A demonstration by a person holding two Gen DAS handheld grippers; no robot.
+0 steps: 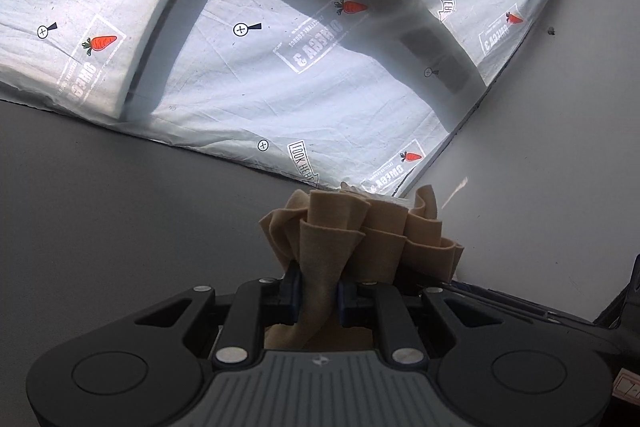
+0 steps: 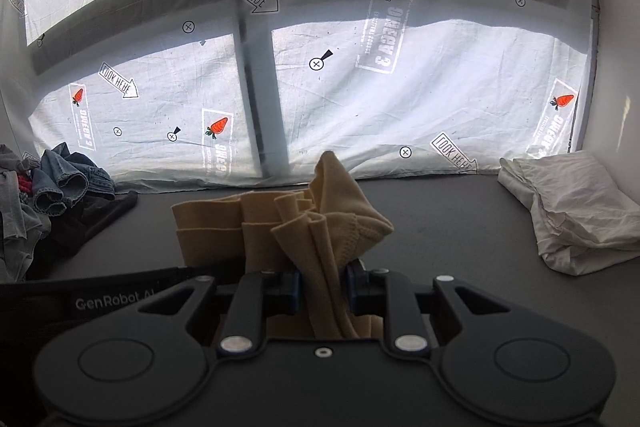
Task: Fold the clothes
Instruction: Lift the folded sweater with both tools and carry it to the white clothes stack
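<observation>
A tan knit garment is bunched in folds between the pads of my left gripper, which is shut on it above the dark grey table. In the right wrist view the same tan garment rises in a peak and hangs through my right gripper, whose blue pads are shut on the cloth. Part of the garment stretches to the left toward the other gripper's black body. Both grippers hold the garment lifted off the table.
A pile of jeans and dark clothes lies at the table's left. A folded white garment sits at the right by the white wall. A printed white sheet covers the window behind the table.
</observation>
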